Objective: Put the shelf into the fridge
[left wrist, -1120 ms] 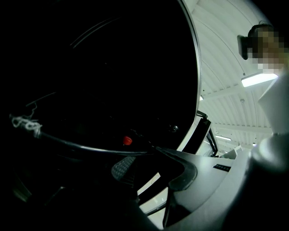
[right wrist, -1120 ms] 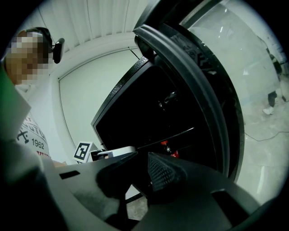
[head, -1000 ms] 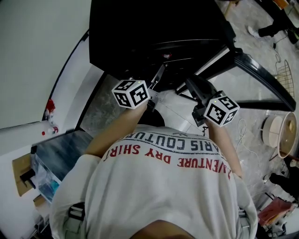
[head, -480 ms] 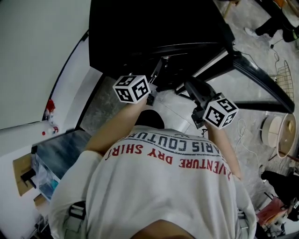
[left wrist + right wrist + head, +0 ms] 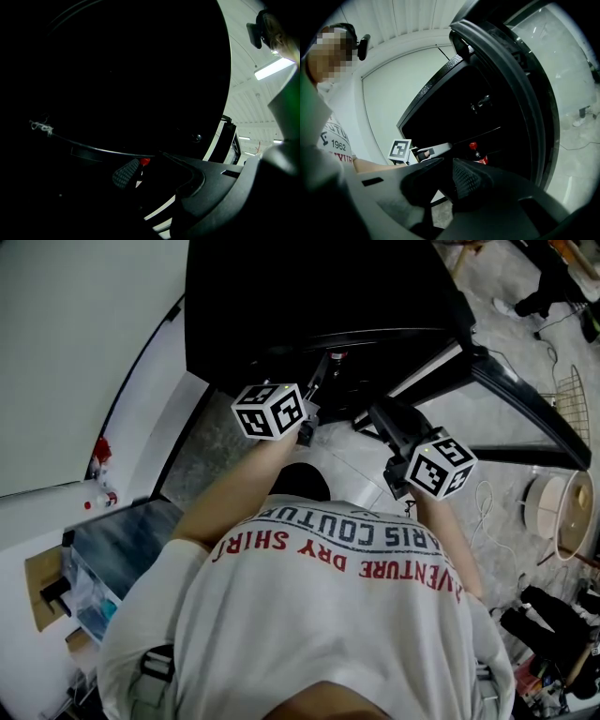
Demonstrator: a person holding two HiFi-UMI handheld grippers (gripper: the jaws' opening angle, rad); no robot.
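**Head view: a black fridge [image 5: 309, 287] that swallowed most detail**

The fridge stood open with its door [image 5: 525, 395] swung out to the right, and the cavity was almost wholly black. The shelf [image 5: 103, 150] showed only as a thin pale front edge curving across the left gripper view. It lay within the cavity and ran up to the left gripper [image 5: 149, 159], whose jaws were drawn close and seemingly nipped on that edge. The right gripper [image 5: 447, 161] hovered near it. Its jaws were nearly together, and nothing could be made out in the narrow dark slit between them. A red-capped bottle [image 5: 477, 154] stood just beyond both sets of tips.

The likely trouble was that a shelf held at one point could tilt, seat crooked and jam, or its edge could knock the bottle over. The shelf's far side, its back edge and whatever it was to rest on were lost in darkness, so how level it sat could not be judged.
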